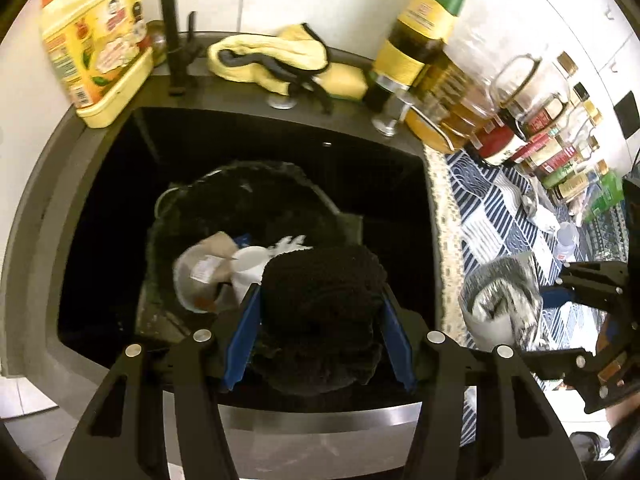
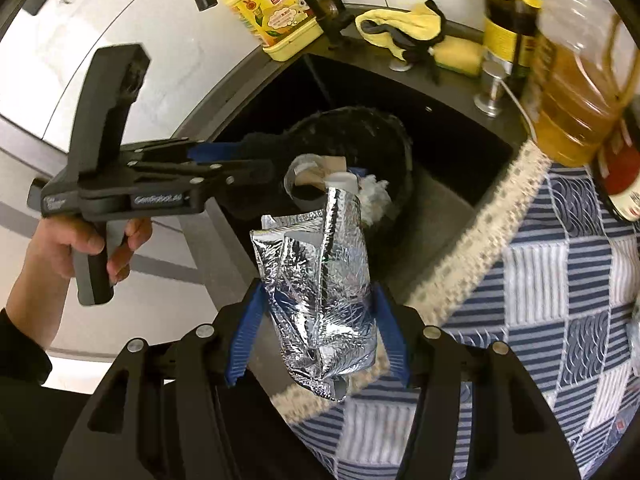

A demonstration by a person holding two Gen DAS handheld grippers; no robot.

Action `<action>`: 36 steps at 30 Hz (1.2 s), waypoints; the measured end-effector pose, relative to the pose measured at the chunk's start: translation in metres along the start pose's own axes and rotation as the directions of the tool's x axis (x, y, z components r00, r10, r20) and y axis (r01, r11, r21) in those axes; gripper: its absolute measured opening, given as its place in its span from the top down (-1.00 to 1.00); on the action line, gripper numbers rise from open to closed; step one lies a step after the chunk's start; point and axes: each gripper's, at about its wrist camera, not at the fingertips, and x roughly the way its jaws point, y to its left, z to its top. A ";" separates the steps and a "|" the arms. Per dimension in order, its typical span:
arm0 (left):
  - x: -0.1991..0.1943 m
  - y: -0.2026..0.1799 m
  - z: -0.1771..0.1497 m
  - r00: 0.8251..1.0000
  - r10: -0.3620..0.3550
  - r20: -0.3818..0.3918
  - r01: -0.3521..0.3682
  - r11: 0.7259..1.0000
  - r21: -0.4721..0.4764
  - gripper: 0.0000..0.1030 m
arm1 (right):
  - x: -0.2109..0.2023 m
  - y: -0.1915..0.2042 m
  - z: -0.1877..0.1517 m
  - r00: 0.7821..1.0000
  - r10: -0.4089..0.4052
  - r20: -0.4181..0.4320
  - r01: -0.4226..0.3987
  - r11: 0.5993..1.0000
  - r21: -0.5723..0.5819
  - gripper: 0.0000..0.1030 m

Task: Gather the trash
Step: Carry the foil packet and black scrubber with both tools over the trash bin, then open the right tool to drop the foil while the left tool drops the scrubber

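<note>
The left tool (image 1: 320,316) is clamped on the bunched rim of a black plastic trash bag (image 1: 256,200), which sits in the dark sink (image 1: 52,208) straight ahead of it. Inside the bag, just beyond the left tool's fingers, lie a white plastic cup (image 1: 248,268), a brown paper scrap (image 1: 218,246) and a white crumpled tissue (image 1: 290,244). The right tool (image 2: 316,312) grips a crumpled silver foil pouch (image 2: 320,280), held upright near the bag's mouth, above the edge of the blue-and-white patterned cloth (image 2: 560,300) covering the surface to its right. Beyond both tools stands a yellow detergent jug (image 1: 96,40).
</note>
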 end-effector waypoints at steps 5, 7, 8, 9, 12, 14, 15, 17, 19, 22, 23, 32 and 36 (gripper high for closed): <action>-0.006 0.028 0.001 1.000 -0.011 0.004 0.011 1.000 0.019 -0.07 | 0.021 0.009 0.025 1.000 -0.012 0.026 0.011 0.999 0.046 -0.07; -0.007 0.036 0.003 1.000 -0.008 0.007 0.008 0.999 0.043 -0.07 | 0.032 0.011 0.034 0.999 -0.016 0.038 0.013 0.997 0.077 -0.07; -0.008 0.039 0.003 1.000 -0.005 0.009 0.005 0.999 0.049 -0.07 | 0.035 0.012 0.036 0.999 -0.018 0.042 0.014 0.996 0.088 -0.07; -0.008 0.044 0.004 1.000 -0.008 0.010 0.008 0.999 0.052 -0.07 | 0.041 0.012 0.040 0.999 -0.019 0.045 0.014 0.995 0.100 -0.07; -0.009 0.056 0.008 1.000 -0.016 0.023 0.015 0.998 0.058 -0.07 | 0.054 0.014 0.048 0.999 -0.023 0.048 0.016 0.991 0.133 -0.07; -0.009 0.063 0.012 0.999 -0.015 0.034 0.012 0.998 0.066 -0.07 | 0.060 0.014 0.052 0.999 -0.027 0.047 0.020 0.988 0.154 -0.07; -0.008 0.067 0.013 0.999 -0.012 0.035 0.010 0.998 0.069 -0.07 | 0.063 0.013 0.055 0.998 -0.031 0.047 0.023 0.986 0.166 -0.07; -0.006 0.072 0.017 0.999 -0.021 0.035 0.018 0.997 0.070 -0.07 | 0.066 0.012 0.059 0.998 -0.037 0.049 0.028 0.982 0.187 -0.07; -0.002 0.076 0.019 0.999 -0.038 0.032 0.036 0.997 0.073 -0.07 | 0.069 0.009 0.064 0.998 -0.045 0.051 0.033 0.977 0.209 -0.07; 0.006 0.080 0.021 0.998 -0.060 0.023 0.057 0.995 0.081 -0.07 | 0.074 0.004 0.068 0.997 -0.051 0.053 0.037 0.969 0.244 -0.07; 0.008 0.081 0.021 0.997 -0.069 0.020 0.067 0.994 0.081 -0.07 | 0.077 0.002 0.069 0.997 -0.051 0.051 0.036 0.968 0.250 -0.07; 0.024 0.085 0.029 0.998 -0.066 0.009 0.064 0.991 0.121 -0.07 | 0.098 -0.008 0.083 0.998 -0.058 0.024 0.048 0.951 0.306 -0.07; 0.030 0.087 0.033 0.998 -0.068 0.002 0.067 0.990 0.125 -0.07 | 0.104 -0.010 0.091 0.998 -0.056 0.015 0.049 0.948 0.314 -0.07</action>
